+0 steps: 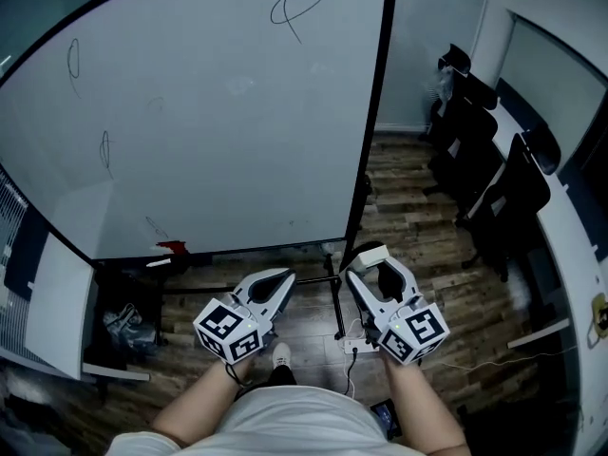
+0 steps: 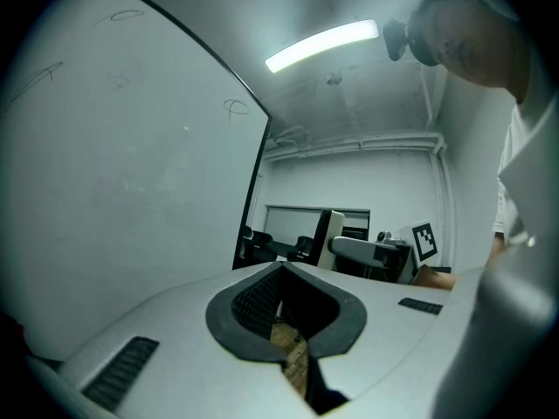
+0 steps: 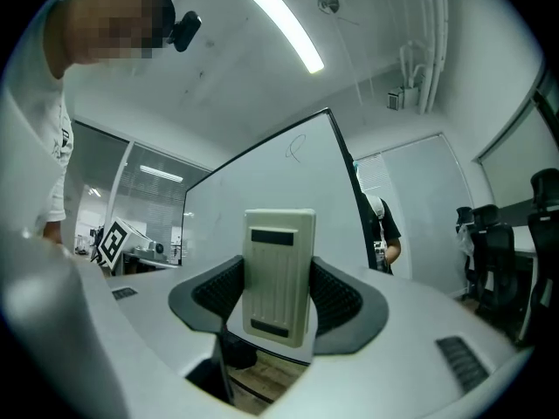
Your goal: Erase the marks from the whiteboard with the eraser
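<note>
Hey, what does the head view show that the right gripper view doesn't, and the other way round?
Only the head view shows two small marks on the board's left side and a red item at its bottom edge. Only the right gripper view shows a ceiling light and a person standing past the board's edge. Both show the whiteboard, its loop mark, and the eraser clamped in the right gripper.

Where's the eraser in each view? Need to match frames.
Head view: eraser lower centre, at the right tool tip.
Left gripper view: pale slab right of centre, probably it.
Right gripper view: dead centre, clamped between the jaws.
Shared landmark: black right edge of the whiteboard.
</note>
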